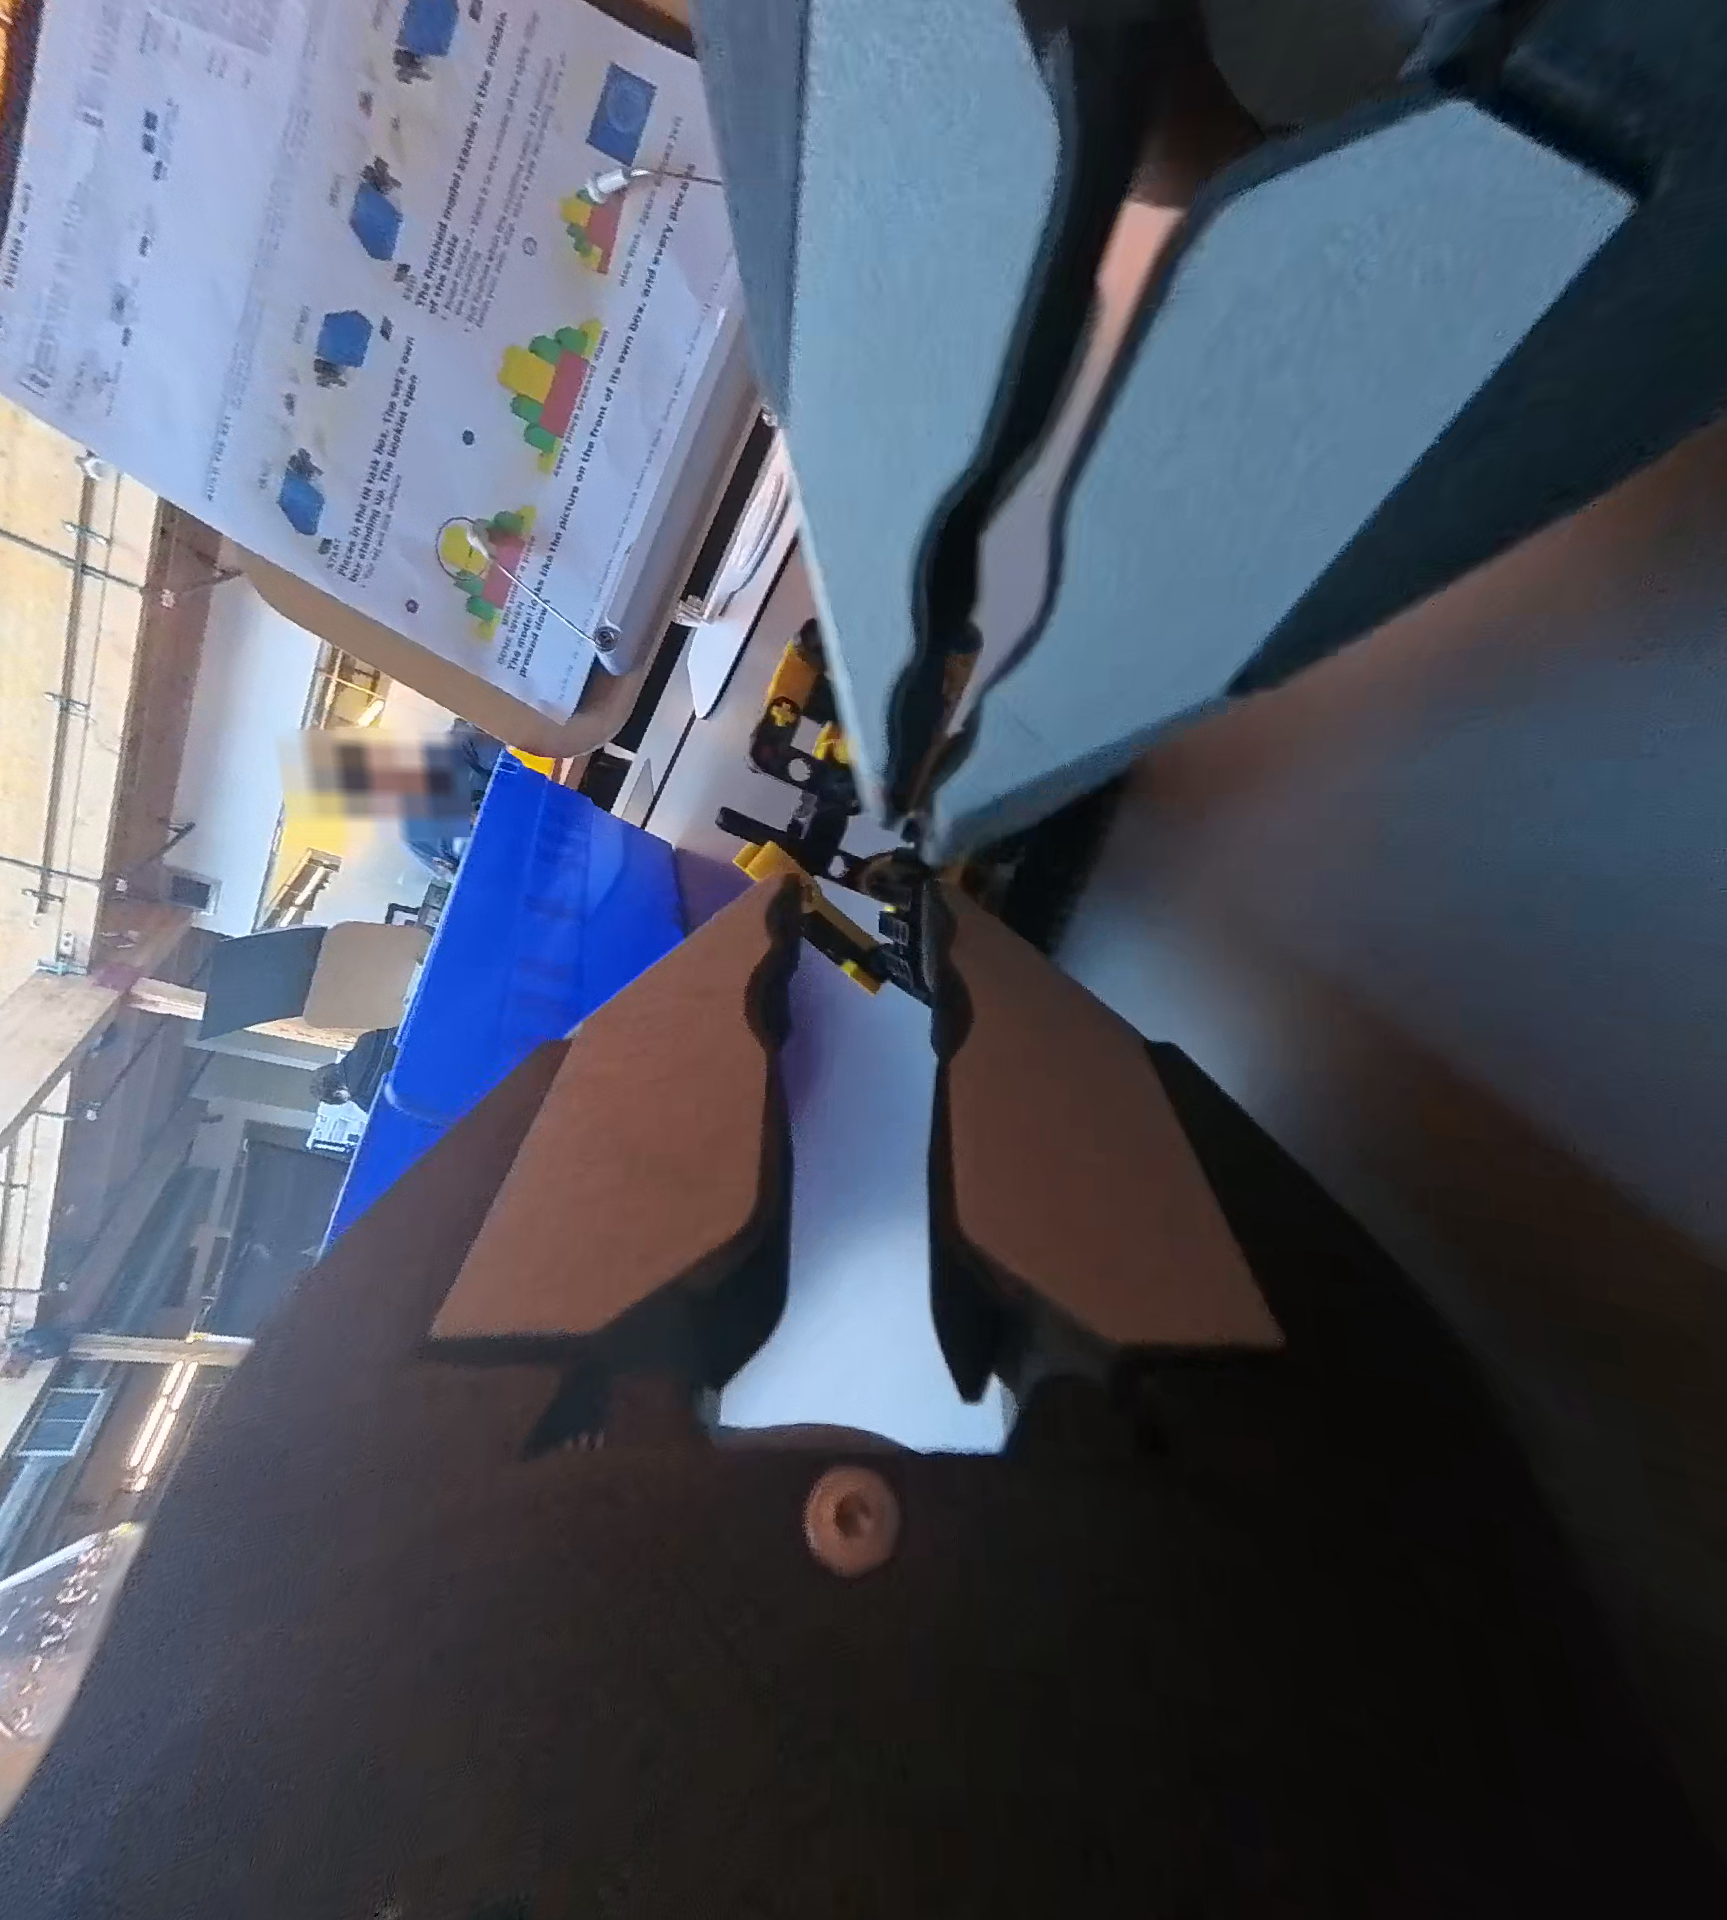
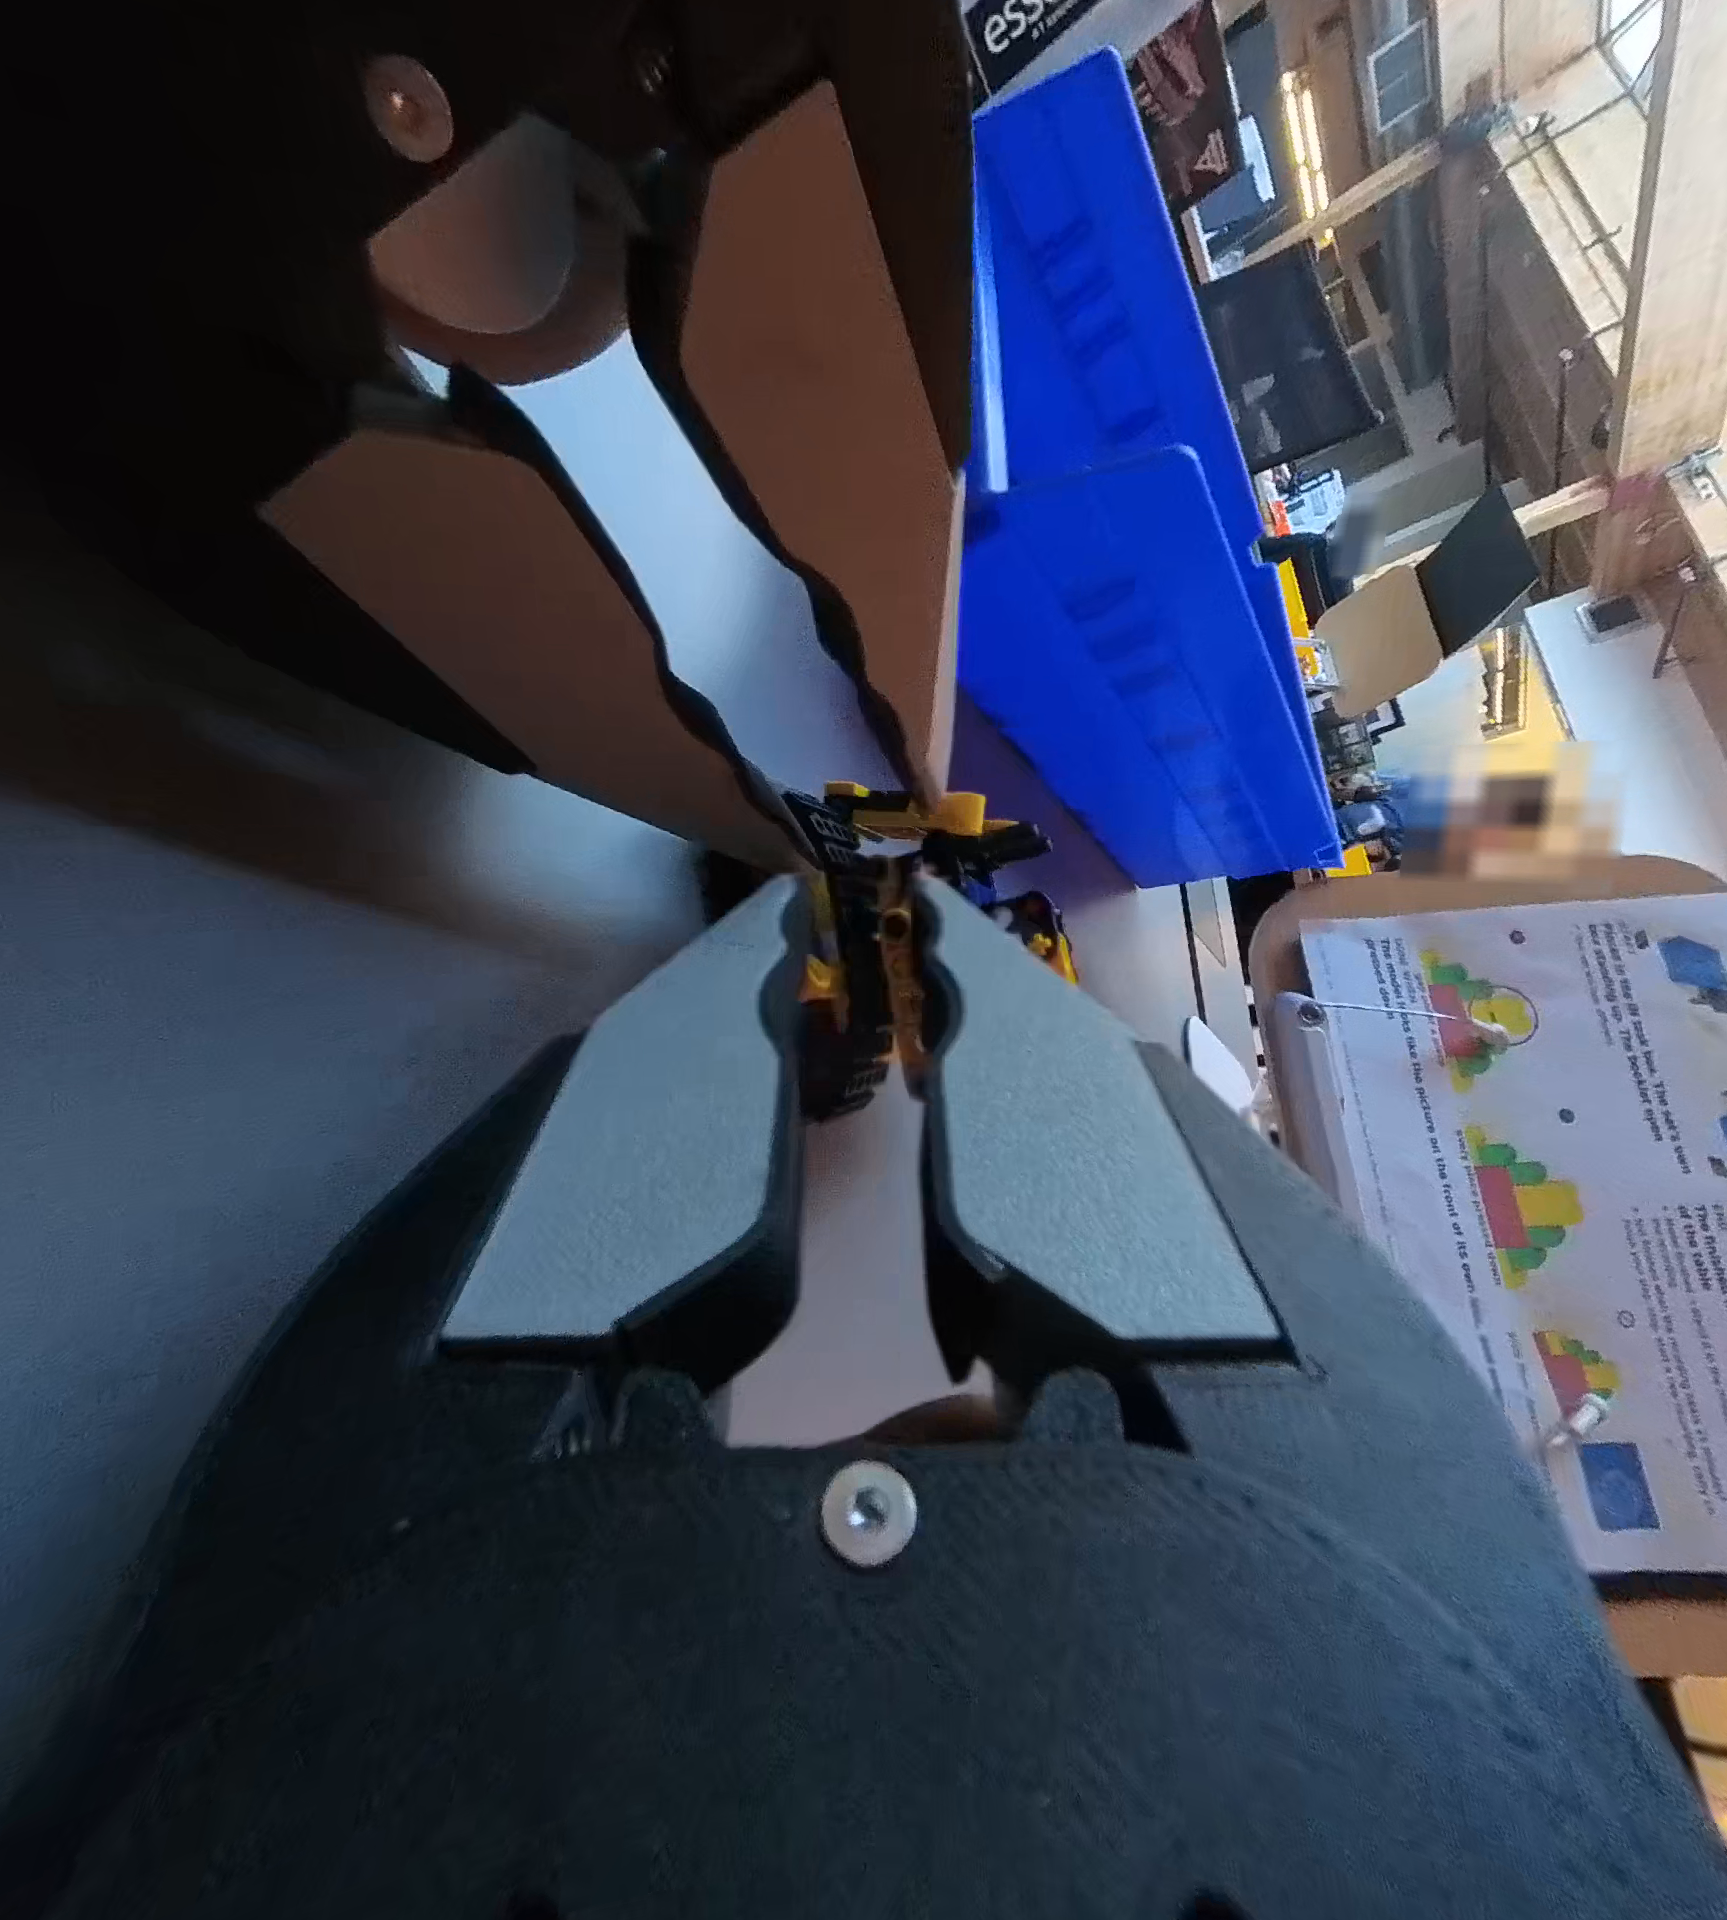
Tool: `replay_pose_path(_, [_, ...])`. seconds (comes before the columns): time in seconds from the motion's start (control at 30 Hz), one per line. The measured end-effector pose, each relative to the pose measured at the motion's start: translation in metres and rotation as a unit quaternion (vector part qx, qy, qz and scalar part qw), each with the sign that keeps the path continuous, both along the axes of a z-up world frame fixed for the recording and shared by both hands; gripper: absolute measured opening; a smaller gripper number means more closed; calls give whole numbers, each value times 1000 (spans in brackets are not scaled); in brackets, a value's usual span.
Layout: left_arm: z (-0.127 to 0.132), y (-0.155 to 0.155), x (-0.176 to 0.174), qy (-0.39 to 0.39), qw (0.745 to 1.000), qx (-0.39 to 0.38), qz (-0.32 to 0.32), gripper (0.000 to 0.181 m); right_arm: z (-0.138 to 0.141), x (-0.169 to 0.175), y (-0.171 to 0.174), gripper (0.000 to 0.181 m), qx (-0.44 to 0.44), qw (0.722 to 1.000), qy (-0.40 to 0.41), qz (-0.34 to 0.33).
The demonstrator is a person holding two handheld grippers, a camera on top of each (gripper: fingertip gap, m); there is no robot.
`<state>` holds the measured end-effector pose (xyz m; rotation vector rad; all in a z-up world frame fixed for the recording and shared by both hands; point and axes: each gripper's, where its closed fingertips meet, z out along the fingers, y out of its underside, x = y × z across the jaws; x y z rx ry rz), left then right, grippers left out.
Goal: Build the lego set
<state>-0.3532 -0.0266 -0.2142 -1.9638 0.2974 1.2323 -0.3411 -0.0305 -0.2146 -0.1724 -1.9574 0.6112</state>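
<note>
Left claw (image 1: 864, 914) pinching the black-and-yellow lego model (image 1: 843, 883) from one side; right claw (image 2: 864, 935) pinching its (image 2: 864, 997) other end, both held above the white tabletop (image 2: 163, 1039). Model's shape mostly hidden between fingers. Behind, blue bins (image 2: 1129, 582); propped instruction sheet (image 2: 1586, 1195) nearby.

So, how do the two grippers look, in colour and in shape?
The left gripper has two flat tapering fingers with orange-brown pads, wavy black inner edges, a dark body and a round screw below. The right gripper has the same shape, but with grey pads, a black rough-textured body and a silver screw. No cables or sleeves show.
</note>
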Motion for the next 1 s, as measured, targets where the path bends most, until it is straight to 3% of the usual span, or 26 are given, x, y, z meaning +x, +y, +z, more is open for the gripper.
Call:
replay_pose_path(0.33, [-10,-2,-1,-11,1000,-30,-3,18,-6,-3,5,12,15,1000,-4,-12])
replay_pose_path(0.43, [-9,0,-1,-5,999,-30,-14,8,-7,-4,4,11,24,1000,1,-10])
replay_pose_path(0.67, [-16,3,-5,-8,998,-52,-21,2,-9,-7,1,10,21,1000,-7,6])
replay_pose_path(1.0, [-11,4,-2,-21,998,-37,-42,0,-8,-13,2,0,44,999,13,12])
